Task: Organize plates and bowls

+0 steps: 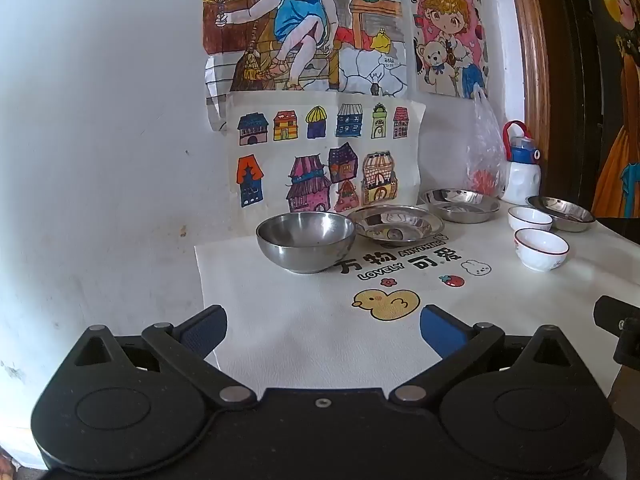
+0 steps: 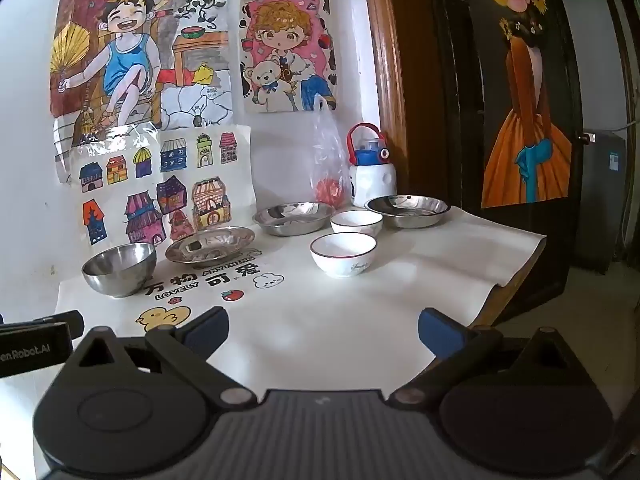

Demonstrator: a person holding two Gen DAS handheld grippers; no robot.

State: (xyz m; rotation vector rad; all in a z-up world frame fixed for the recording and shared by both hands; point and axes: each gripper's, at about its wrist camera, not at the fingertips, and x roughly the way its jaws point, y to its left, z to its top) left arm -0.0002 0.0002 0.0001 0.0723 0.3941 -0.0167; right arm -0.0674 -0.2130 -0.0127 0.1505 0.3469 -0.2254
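Note:
A steel bowl [image 1: 306, 242] [image 2: 119, 270] stands at the left of the white mat. Three shallow steel plates lie behind it: one beside the bowl [image 1: 400, 224] [image 2: 211, 244], one in the middle [image 1: 460, 204] [image 2: 294, 218], one at the far right [image 1: 560, 212] [image 2: 408, 210]. Two white ceramic bowls stand between them, the nearer one [image 1: 541, 249] [image 2: 343, 254] and the farther one [image 1: 529, 219] [image 2: 356, 223]. My left gripper [image 1: 322, 330] is open and empty above the mat's near part. My right gripper [image 2: 323, 330] is open and empty, short of the nearer white bowl.
A white and blue water bottle [image 1: 522, 168] [image 2: 372, 172] and a plastic bag [image 1: 486, 152] [image 2: 328, 160] stand against the wall at the back. Drawings hang on the wall [image 1: 100, 120]. The table's right edge [image 2: 516, 276] drops off beside a dark door [image 2: 520, 100].

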